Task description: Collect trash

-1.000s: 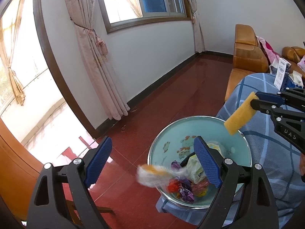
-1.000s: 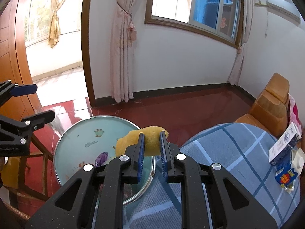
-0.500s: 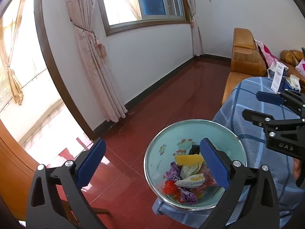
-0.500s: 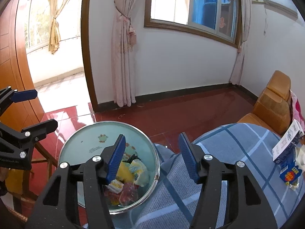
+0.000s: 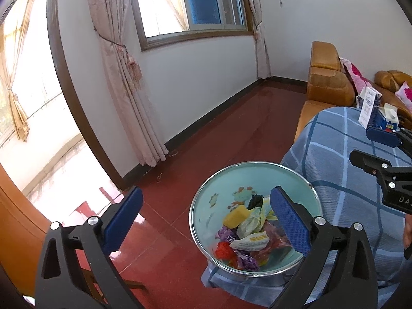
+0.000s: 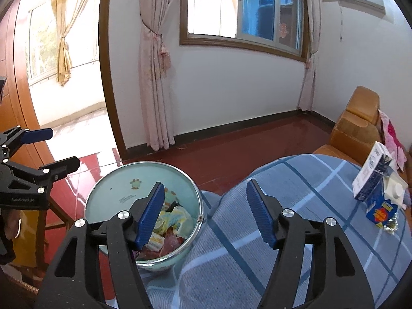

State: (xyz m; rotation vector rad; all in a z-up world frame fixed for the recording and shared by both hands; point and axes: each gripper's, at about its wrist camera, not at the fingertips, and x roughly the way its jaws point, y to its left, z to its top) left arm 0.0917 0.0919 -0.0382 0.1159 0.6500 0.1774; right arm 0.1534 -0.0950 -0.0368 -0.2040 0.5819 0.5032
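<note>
A pale teal trash bin [image 5: 226, 180] with a metal rim stands on the red floor beside the table. In it lie a yellow sponge [image 5: 236, 215] and several crumpled wrappers [image 5: 251, 242]. My left gripper [image 5: 206, 191] hovers over the bin's near side, wide open and empty. My right gripper [image 6: 206, 185] hangs above the seam between the bin [image 6: 116, 180] and the blue plaid tablecloth [image 6: 296, 206]; its jaws are opening with nothing between them. Two milk cartons [image 6: 370, 175] stand at the table's far right. Each gripper shows in the other's view: right gripper [image 5: 360, 143], left gripper [image 6: 64, 146].
An orange leather sofa [image 5: 327, 82] with pink cushions sits behind the table. Pink curtains [image 5: 128, 77] hang by the window and the arched balcony doorway. A wooden chair frame [image 6: 51, 221] stands left of the bin. Red floor [image 5: 219, 134] stretches to the wall.
The right gripper let go of the yellow sponge, which now lies in the bin, and its jaws spread wide. A wrapper falling by the left gripper has landed in the bin.
</note>
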